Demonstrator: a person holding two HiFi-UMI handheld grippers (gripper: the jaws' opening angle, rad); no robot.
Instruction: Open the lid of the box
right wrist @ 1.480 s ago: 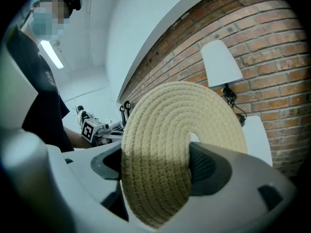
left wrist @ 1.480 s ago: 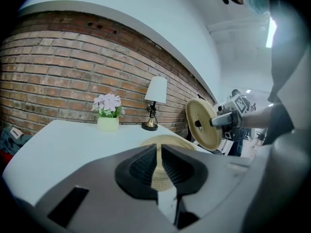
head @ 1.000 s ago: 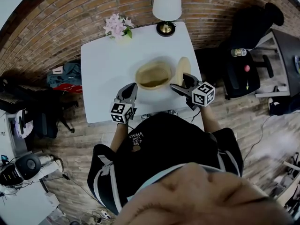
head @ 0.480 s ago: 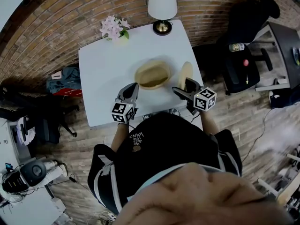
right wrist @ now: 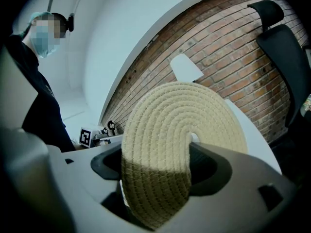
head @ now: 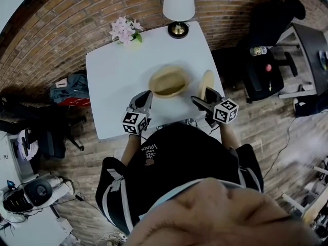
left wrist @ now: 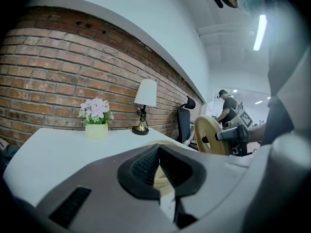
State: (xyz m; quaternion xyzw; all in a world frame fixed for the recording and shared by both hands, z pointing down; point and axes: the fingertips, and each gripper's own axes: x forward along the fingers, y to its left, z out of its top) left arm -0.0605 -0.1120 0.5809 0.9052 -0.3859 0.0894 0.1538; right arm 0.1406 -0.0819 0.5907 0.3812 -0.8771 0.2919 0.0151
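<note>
On the white bench (head: pixel 110 81), the round woven box (head: pixel 168 82) stands open, its hollow inside bare to the head view. Its lid (head: pixel 206 82) is off and stands on edge just to the right of the box, apart from it and near the bench's right side. The right gripper (head: pixel 200 98) holds that lid: in the right gripper view the coiled woven disc (right wrist: pixel 180 140) fills the space between the two dark fingers (right wrist: pixel 210 165), which are clamped on it from either side, the disc's face turned sideways and upright. The left gripper (head: pixel 145 95) hovers low over the bench at the box's near left edge; whether it touches the box cannot be told. In the left gripper view its fingers (left wrist: pixel 146 168) are pressed together with nothing gripped, and the tan wall of the box shows just past them. At the far edge of the bench stand a lamp (head: pixel 179 6) with a white shade and a small pot of pink flowers (head: pixel 123 28), against a brick wall (head: pixel 77 14).
</note>
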